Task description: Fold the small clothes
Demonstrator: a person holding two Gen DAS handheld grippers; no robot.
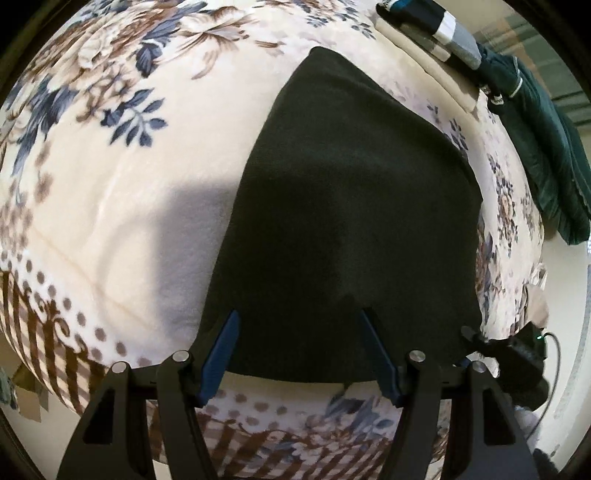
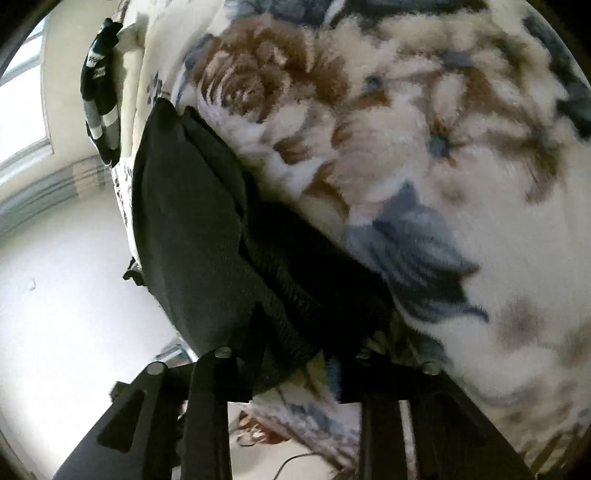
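A black garment lies flat on the floral blanket, its near edge running under my left gripper. That gripper hovers open over the edge, its blue fingers wide apart with nothing pinched. In the right wrist view the same garment shows stacked layers and a ribbed hem. My right gripper is low against the blanket at the garment's corner. Its jaws stand apart with the hem between them. One blue finger shows; the tips are buried in dark cloth.
At the blanket's far right edge lie a dark green garment and a folded striped piece on beige fabric. Pale floor lies beyond the bed edge. A black device with a cable sits by the garment's right corner.
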